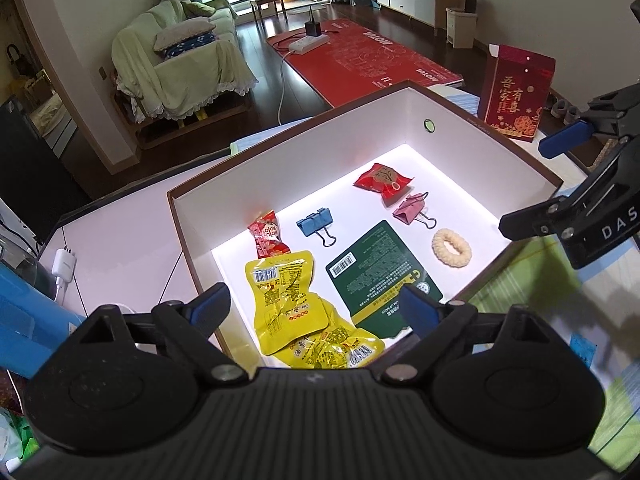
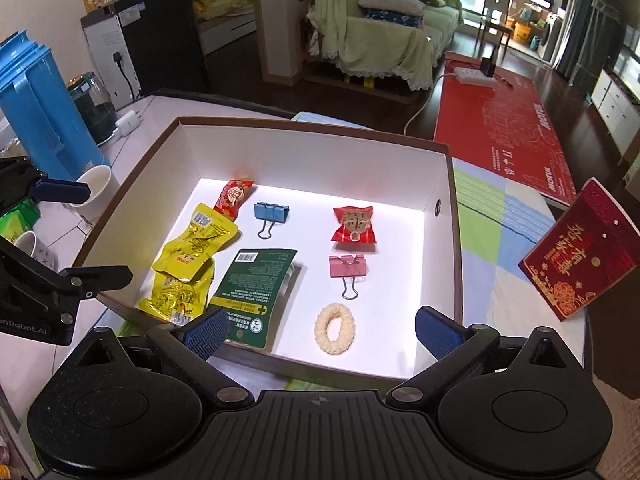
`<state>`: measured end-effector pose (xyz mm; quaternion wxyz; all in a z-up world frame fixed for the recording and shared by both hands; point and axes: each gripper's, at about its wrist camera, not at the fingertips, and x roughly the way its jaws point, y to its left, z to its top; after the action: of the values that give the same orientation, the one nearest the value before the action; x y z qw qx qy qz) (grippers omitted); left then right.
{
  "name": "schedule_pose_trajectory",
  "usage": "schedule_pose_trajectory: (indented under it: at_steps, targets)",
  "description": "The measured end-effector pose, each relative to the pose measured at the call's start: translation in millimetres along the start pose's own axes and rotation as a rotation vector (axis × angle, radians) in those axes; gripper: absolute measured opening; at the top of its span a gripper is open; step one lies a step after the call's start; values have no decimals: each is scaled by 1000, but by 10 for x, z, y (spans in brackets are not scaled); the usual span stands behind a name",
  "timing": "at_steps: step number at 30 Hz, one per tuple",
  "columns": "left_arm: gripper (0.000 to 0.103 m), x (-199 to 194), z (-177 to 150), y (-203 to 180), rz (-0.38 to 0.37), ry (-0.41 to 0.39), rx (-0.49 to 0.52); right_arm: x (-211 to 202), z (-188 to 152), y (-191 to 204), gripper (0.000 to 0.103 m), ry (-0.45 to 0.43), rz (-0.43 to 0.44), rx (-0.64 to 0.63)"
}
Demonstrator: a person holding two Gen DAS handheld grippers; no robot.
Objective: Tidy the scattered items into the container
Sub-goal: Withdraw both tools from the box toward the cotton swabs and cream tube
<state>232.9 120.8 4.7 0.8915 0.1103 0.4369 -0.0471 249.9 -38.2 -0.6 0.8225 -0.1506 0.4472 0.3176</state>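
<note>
Both grippers (image 1: 316, 308) (image 2: 320, 330) hover, jaws spread, above the box's (image 2: 312, 152) near rim.

The lower yellow snack packet (image 1: 340, 350) slips partly behind the left gripper (image 1: 316, 308) body. Print on the green sachet (image 2: 256, 284) is too small to read. The blue container (image 2: 36, 108) runs off the frame's edge.

Your table (image 2: 132, 148) carries the white box (image 2: 312, 152), a red gift bag (image 2: 580, 256), a checked cloth (image 2: 504, 240), a charger (image 2: 129, 122) and cups (image 2: 96, 190).
</note>
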Motion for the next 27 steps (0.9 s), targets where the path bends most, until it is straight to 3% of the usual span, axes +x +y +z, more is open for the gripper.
schedule_pose_trajectory:
  at_steps: [12, 27]
  targets:
    - [91, -198, -174, -68, -9, -36, 10, -326, -196, 121, 102, -76, -34, 65]
    - [91, -588, -504, -383, 35, -32, -64, -737, -553, -58, 102, -135, 42, 104]
